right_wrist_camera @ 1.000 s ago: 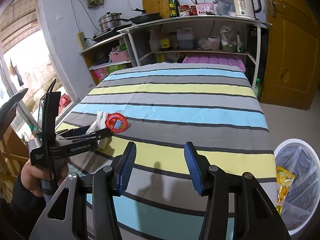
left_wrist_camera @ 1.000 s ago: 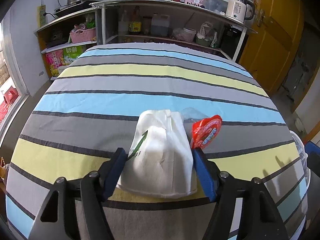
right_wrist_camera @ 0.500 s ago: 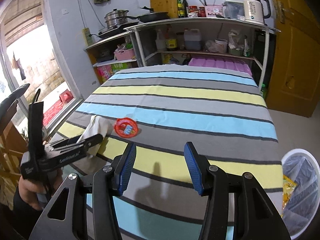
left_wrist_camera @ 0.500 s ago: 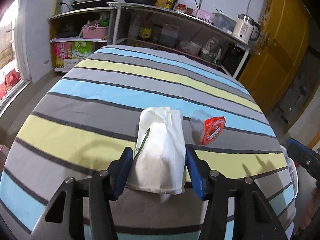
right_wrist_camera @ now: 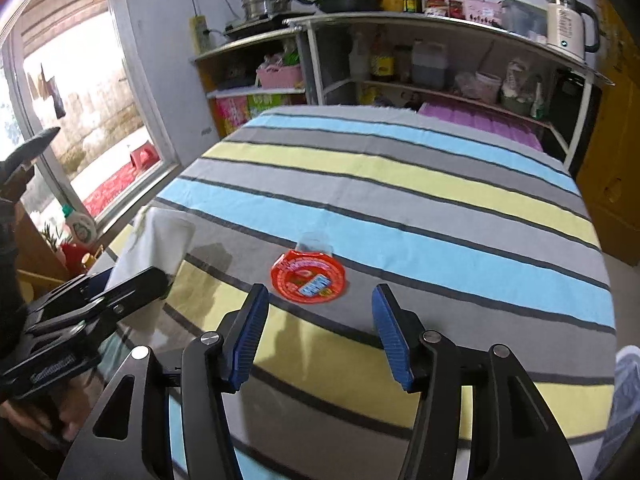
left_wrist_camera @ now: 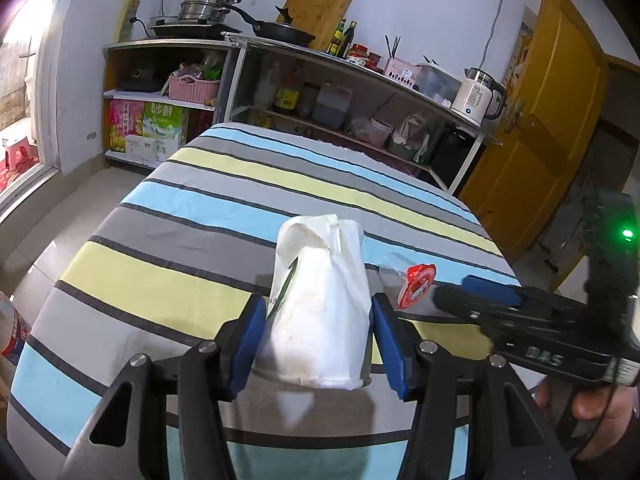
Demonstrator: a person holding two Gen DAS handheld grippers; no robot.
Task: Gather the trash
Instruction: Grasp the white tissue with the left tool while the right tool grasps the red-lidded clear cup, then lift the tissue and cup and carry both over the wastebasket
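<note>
My left gripper (left_wrist_camera: 318, 340) is shut on a crumpled white paper bag (left_wrist_camera: 320, 304) and holds it lifted above the striped table; its shadow falls below. The bag also shows at the left of the right wrist view (right_wrist_camera: 154, 244), inside the left gripper (right_wrist_camera: 132, 288). A clear jelly cup with a red foil lid (right_wrist_camera: 308, 276) lies on its side on the table, just ahead of my open, empty right gripper (right_wrist_camera: 318, 334). The cup shows in the left wrist view (left_wrist_camera: 414, 284) too, with the right gripper (left_wrist_camera: 480, 300) reaching toward it.
The table wears a striped cloth (right_wrist_camera: 400, 184) in blue, grey and yellow. Kitchen shelves (left_wrist_camera: 320, 92) with pots, bottles and a kettle (left_wrist_camera: 478, 96) stand behind it. A yellow door (left_wrist_camera: 552, 128) is at the right. A window (right_wrist_camera: 80, 120) is at the left.
My left gripper closed on the white bag and lifted it off the table. My right gripper moved left and forward, up to the red-lidded cup; the trash bin left its view.
</note>
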